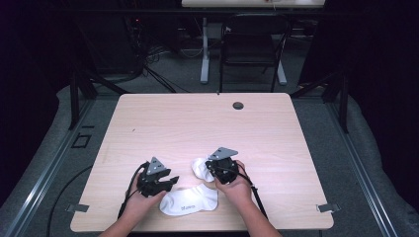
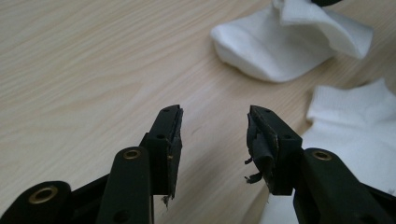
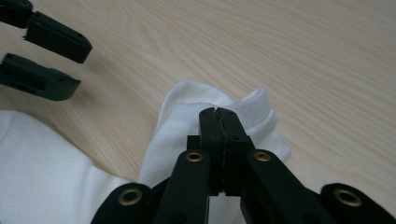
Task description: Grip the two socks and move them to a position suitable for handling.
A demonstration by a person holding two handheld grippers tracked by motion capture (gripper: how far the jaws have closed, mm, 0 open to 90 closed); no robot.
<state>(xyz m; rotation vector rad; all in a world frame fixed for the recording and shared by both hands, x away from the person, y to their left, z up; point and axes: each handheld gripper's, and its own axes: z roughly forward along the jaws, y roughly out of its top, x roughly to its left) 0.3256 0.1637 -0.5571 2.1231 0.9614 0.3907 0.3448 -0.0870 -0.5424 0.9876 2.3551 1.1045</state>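
Note:
Two white ankle socks lie near the table's front edge. One sock [image 1: 188,200] [image 2: 359,126] [image 3: 37,168] lies flat between the person's hands. The second sock [image 1: 199,168] [image 2: 275,46] [image 3: 182,107] sits bunched just beyond it. My right gripper [image 1: 208,170] [image 3: 218,114] is shut on the second sock, pinching a fold of fabric close to its ribbed cuff. My left gripper [image 1: 173,181] [image 2: 215,130] stands open just over bare wood to the left of both socks, with nothing between its jaws. In the right gripper view, the left gripper [image 3: 42,56] appears at the upper left.
The light wooden table [image 1: 197,123] has a round cable hole [image 1: 238,105] near its far edge. A black chair [image 1: 249,44] and a white desk leg [image 1: 204,49] stand on the floor beyond the table.

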